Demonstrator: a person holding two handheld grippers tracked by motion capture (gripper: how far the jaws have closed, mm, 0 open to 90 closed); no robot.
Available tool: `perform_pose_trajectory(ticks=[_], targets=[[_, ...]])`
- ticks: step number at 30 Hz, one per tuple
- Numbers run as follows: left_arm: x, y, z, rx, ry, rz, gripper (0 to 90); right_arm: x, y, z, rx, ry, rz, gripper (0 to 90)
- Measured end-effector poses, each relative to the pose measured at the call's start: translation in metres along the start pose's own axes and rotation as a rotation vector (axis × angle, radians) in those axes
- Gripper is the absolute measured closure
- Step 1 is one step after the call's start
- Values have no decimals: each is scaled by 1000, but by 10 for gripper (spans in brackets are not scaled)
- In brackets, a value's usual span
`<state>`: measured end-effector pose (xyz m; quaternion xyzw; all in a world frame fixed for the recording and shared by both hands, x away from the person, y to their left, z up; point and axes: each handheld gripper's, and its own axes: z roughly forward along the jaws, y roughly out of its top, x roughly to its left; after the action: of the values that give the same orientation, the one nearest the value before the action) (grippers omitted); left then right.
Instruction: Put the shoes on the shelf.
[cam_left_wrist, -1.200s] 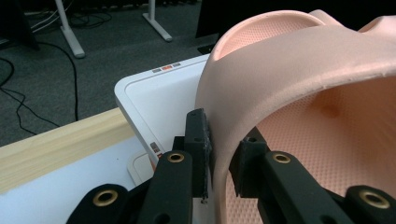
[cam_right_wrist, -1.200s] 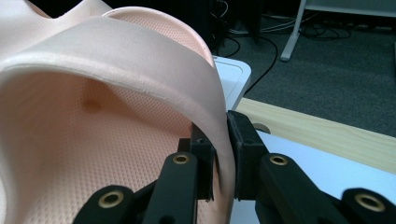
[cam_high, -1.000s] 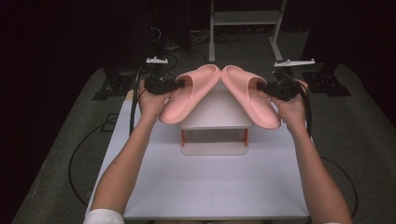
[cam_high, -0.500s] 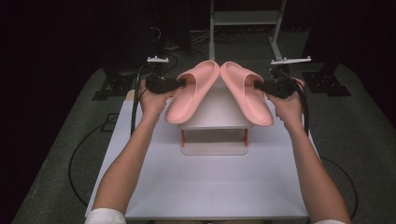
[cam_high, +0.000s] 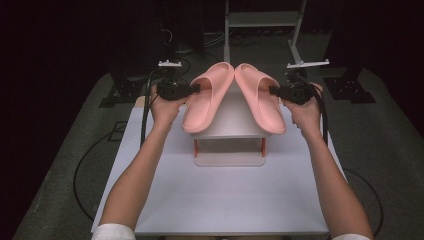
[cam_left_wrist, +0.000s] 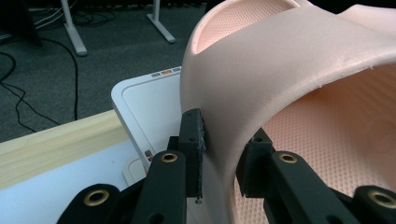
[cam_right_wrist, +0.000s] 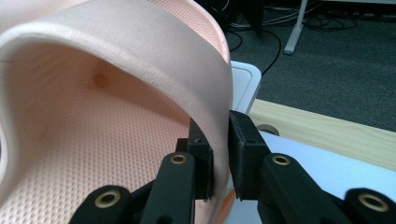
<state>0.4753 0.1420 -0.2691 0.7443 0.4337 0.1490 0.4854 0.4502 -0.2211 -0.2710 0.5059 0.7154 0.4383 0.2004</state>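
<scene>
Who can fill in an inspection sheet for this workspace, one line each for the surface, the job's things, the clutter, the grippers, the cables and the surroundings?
Surface: white table, front part bare; a wooden strip runs along its far edge.
Job's things: left pink slipper and right pink slipper, toes meeting, held over a small white rack with orange posts.
Clutter: nothing seen.
Grippers: left gripper shut on the left slipper's strap; right gripper shut on the right slipper's strap.
Cables: a black cable trails from the left gripper, another from the right; more loop on the floor.
Surroundings: grey carpet, white stand legs behind, dark background.
</scene>
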Motion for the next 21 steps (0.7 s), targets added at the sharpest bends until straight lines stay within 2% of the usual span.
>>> perform_pose_trajectory(ticks=[21], targets=[[-5, 0, 2, -11, 6, -15, 708, 3, 1, 5, -6, 0, 23, 764]])
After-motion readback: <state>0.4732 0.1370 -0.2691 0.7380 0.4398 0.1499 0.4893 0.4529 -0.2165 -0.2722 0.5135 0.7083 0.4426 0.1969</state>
